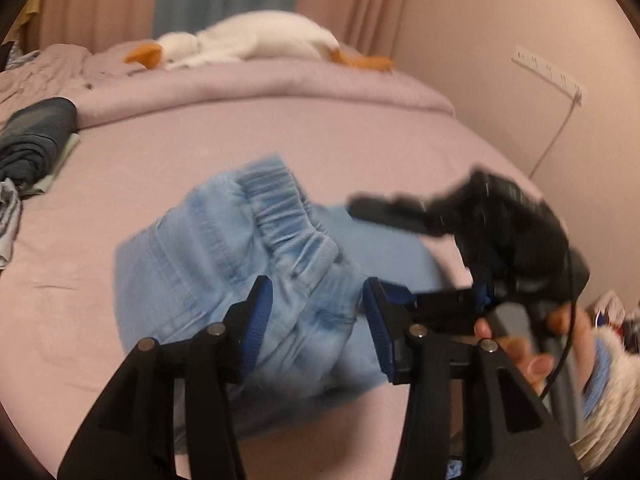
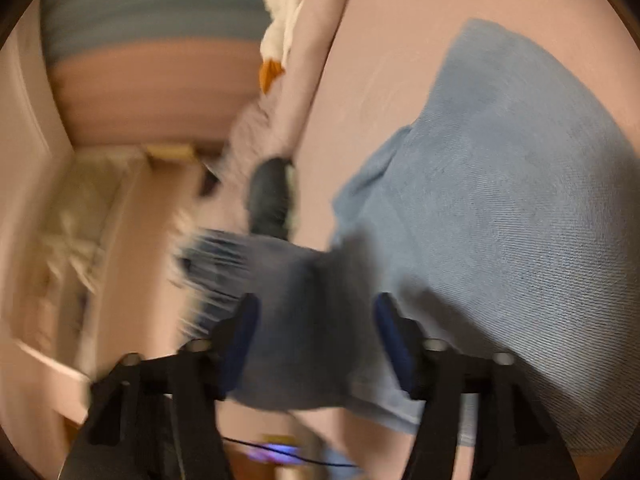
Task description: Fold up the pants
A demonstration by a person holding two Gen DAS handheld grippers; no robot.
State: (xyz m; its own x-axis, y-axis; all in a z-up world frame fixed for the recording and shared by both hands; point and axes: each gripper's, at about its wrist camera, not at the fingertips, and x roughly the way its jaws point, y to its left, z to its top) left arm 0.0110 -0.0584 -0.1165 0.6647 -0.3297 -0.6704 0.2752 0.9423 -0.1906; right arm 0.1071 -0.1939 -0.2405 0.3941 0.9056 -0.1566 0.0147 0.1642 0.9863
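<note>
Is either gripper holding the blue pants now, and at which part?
No. Both the left gripper and right gripper stand open over the pants.

One pair of light blue pants [image 1: 256, 264] lies on one pink bed [image 1: 120, 340]. Two grippers show, the left gripper [image 1: 318, 316] and the right gripper [image 2: 316, 344]. One white plush goose [image 1: 256, 38] lies along the bed's far edge. One pile of dark clothes [image 1: 34, 140] sits at its left edge.
</note>
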